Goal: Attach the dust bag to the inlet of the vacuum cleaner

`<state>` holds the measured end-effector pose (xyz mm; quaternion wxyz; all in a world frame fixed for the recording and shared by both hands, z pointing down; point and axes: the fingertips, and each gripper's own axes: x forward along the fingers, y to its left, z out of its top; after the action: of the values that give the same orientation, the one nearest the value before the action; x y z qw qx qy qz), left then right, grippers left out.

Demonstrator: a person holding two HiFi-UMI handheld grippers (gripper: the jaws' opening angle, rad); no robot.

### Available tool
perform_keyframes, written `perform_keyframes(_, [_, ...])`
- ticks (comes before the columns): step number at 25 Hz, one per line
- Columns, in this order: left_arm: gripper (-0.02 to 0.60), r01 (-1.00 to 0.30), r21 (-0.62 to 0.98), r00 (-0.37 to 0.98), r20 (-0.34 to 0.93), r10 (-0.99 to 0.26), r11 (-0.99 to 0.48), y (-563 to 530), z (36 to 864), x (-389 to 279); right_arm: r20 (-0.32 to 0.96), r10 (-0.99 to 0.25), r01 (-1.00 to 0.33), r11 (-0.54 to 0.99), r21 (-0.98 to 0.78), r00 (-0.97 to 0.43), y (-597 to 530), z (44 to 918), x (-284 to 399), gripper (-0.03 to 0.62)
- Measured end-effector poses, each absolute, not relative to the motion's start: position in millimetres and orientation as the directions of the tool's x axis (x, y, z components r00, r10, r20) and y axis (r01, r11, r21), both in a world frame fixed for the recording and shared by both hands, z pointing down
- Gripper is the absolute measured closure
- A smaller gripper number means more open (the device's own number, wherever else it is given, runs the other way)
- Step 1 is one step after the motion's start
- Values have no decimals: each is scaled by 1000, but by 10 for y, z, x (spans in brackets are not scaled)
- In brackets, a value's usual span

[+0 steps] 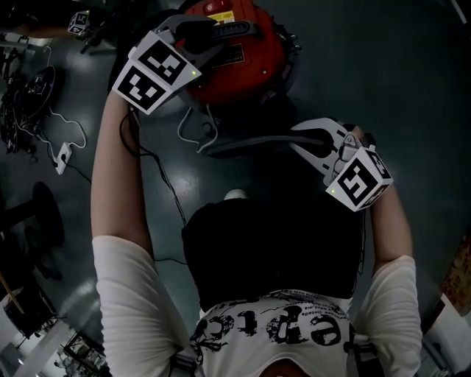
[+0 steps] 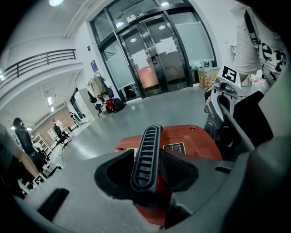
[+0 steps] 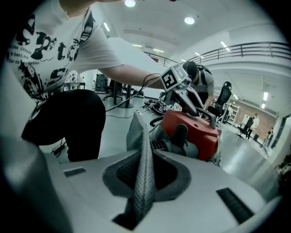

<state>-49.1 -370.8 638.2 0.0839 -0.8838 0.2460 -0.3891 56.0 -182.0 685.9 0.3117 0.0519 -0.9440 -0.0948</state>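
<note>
Left tongs (image 2: 151,175) clench the black ribbed handle (image 2: 148,145) atop the red vacuum cleaner (image 2: 193,142); right tongs (image 3: 144,179) pinch a fold of the grey dust bag (image 3: 136,129) just beside it.

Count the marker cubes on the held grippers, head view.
2. One cube on the left gripper, by the vacuum at upper left; one on the right gripper, mid-right. A tiny marked thing at far upper left is unclear.
</note>
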Motion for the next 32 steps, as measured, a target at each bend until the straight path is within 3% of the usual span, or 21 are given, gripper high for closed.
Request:
perform_keyframes(9, [419, -372, -328, 573, 655, -493, -869, -3716, 6397, -481, 528, -247, -117, 957, 267, -813, -1921, 6971, 692, 560])
perform_keyframes(15, [419, -387, -330, 557, 661, -503, -861, -3712, 6392, -486, 542, -267, -99, 942, 319, -797, -1907, 6922, 603, 560])
perform_keyframes(23, [419, -398, -337, 556, 652, -516, -853, -3715, 6368, -482, 472, -328, -266, 944, 193, -818, -1956, 6987, 710, 560])
perform_keyframes(32, [419, -408, -357, 559, 630, -539, -840, -3719, 6368, -497, 506, -384, -300, 923, 242, -772, -2061, 6947, 612, 551])
